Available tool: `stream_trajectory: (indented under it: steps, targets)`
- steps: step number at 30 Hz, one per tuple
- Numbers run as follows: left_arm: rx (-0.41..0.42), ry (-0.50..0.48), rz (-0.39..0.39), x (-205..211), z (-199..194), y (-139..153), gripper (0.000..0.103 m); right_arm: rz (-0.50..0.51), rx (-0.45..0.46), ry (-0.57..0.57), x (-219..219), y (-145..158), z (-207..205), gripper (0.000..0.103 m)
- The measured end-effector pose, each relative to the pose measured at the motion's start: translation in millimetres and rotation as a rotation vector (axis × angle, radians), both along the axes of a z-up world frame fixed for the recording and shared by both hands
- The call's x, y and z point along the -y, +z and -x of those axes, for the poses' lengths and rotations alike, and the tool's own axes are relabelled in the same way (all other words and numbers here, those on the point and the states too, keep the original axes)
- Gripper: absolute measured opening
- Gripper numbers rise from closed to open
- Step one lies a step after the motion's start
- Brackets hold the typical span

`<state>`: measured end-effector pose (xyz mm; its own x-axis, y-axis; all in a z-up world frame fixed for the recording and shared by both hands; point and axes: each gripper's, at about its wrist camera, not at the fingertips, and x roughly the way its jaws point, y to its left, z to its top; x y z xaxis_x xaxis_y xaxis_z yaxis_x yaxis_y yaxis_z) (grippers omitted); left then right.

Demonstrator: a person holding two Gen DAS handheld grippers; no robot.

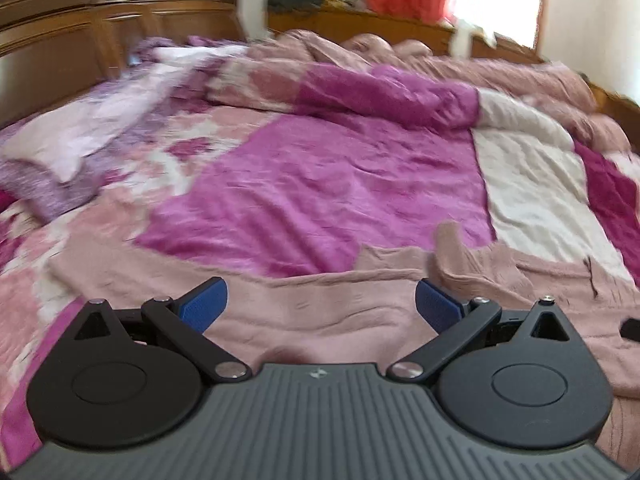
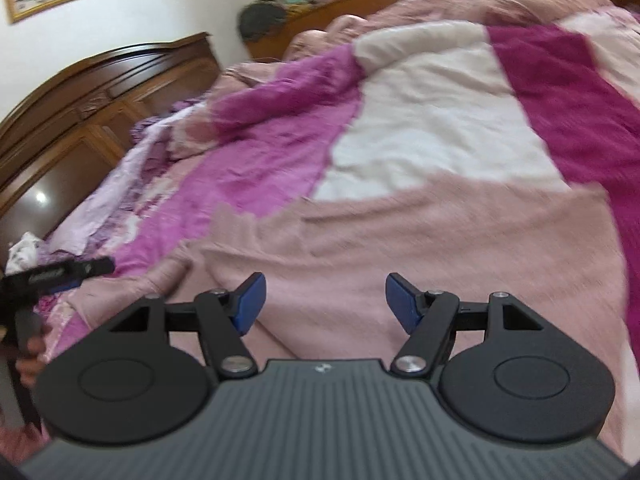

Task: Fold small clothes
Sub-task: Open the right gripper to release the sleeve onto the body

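garment: dusty-pink knit garment (image 1: 320, 320) spread on bed (image 1: 320, 184), mostly unfolded
left hand-held gripper (image 1: 322, 306): released, empty
right hand-held gripper (image 2: 324, 300): released, empty
left: probably all folds

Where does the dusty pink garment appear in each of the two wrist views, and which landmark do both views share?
Left wrist view: the pink garment lies across the lower middle, under the open left gripper.
Right wrist view: it fills the centre and lower right, under the open right gripper.
Shared landmark: the wooden headboard, upper left in both views.
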<state>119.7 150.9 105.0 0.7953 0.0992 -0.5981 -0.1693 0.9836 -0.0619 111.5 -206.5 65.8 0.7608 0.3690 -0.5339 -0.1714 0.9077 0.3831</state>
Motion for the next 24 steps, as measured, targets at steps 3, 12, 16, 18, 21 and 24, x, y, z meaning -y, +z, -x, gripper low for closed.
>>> stream_trajectory:
  steps: [3,12,16,18,21,24]
  targets:
    - [-0.083,0.013,-0.049,4.1,-31.8,-15.7,0.103,-0.006,-0.005,-0.046,14.2,-6.6,16.9,0.069]
    - [-0.239,0.16,-0.051,-37.7,-62.5,-71.6,0.103,0.061,0.0,-0.124,37.5,-20.2,44.9,0.069]
    - [-0.247,0.165,0.003,-50.2,-59.6,-78.2,0.103,0.057,-0.012,-0.134,38.4,-32.2,48.6,0.068]
    - [-0.269,0.196,0.004,-47.7,-58.4,-74.4,0.103,0.069,0.004,-0.139,35.2,-33.3,52.4,0.069]
    - [-0.287,0.261,0.026,-45.3,-49.1,-69.9,0.103,0.079,0.019,-0.131,32.5,-32.3,55.9,0.069]
    - [-0.263,0.296,0.06,-45.3,-45.4,-73.1,0.103,0.077,0.023,-0.13,32.7,-33.5,56.8,0.069]
